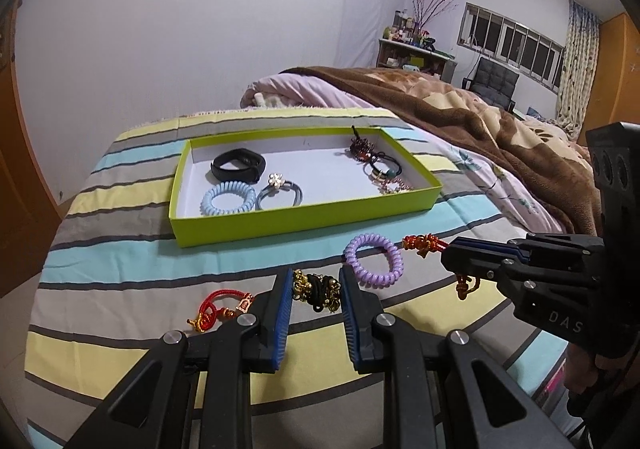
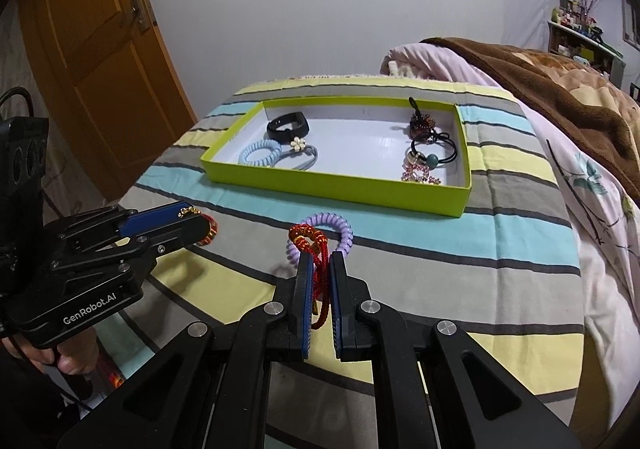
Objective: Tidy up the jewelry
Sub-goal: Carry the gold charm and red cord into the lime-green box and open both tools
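Left claw: the left gripper [image 1: 315, 291] is sitting spread apart around the black-and-gold hair tie [image 1: 316, 292], one blade on each side, not yet pinching it.
Right claw: the right gripper [image 2: 319, 269] is clenching on the red knotted cord [image 2: 316, 249], whose knot is sticking out past the tips toward 12 o'clock.
Tray: the green tray [image 1: 280, 223] is lying at 12 o'clock on the striped bedspread [image 1: 120, 257], already holding a black band [image 1: 239, 165], a blue coil tie [image 1: 227, 199], a flower tie [image 1: 279, 189] and a beaded cluster at its 3 o'clock end.
Loose pieces: the purple coil tie [image 1: 374, 257] is lying just beyond the right claw's tips, touching the cord; a second red cord [image 1: 218, 307] is resting at 9 o'clock of the left claw.
Risk, right: the knot may be snagging the purple coil, dragging it along on a lift.
Risk, left: the soft bedspread is giving way, so closing could pinch fabric or let the beaded tie slip out.
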A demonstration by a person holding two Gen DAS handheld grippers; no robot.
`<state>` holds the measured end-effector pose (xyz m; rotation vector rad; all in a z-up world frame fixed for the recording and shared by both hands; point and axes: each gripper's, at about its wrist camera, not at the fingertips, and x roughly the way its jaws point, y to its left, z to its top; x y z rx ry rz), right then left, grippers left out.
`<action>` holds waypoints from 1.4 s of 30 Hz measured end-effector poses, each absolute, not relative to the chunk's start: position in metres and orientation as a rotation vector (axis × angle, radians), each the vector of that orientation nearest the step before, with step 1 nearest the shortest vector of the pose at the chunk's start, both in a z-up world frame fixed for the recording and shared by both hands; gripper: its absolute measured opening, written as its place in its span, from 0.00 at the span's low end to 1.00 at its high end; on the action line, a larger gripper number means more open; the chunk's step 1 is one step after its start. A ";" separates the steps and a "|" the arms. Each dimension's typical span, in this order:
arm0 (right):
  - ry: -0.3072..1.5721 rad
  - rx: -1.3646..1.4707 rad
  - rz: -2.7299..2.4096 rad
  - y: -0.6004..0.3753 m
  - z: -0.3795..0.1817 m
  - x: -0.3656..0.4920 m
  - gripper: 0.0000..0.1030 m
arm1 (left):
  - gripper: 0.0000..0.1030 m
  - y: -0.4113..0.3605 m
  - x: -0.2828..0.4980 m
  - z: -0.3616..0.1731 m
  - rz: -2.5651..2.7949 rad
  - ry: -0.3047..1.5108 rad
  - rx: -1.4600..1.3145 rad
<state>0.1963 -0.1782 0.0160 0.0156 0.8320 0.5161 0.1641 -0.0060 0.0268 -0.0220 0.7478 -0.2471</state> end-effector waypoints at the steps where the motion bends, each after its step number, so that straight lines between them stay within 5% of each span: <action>1: 0.829 0.017 0.516 -0.179 0.017 0.196 0.07 | 0.23 -0.006 0.163 0.028 -0.249 0.743 -0.021; 22: 0.791 0.036 0.501 -0.179 0.038 0.251 0.07 | 0.23 0.015 0.222 0.052 -0.210 0.708 0.018; 42: 0.896 -0.010 0.452 -0.155 -0.003 0.341 0.07 | 0.23 0.047 0.317 -0.005 -0.140 0.860 0.013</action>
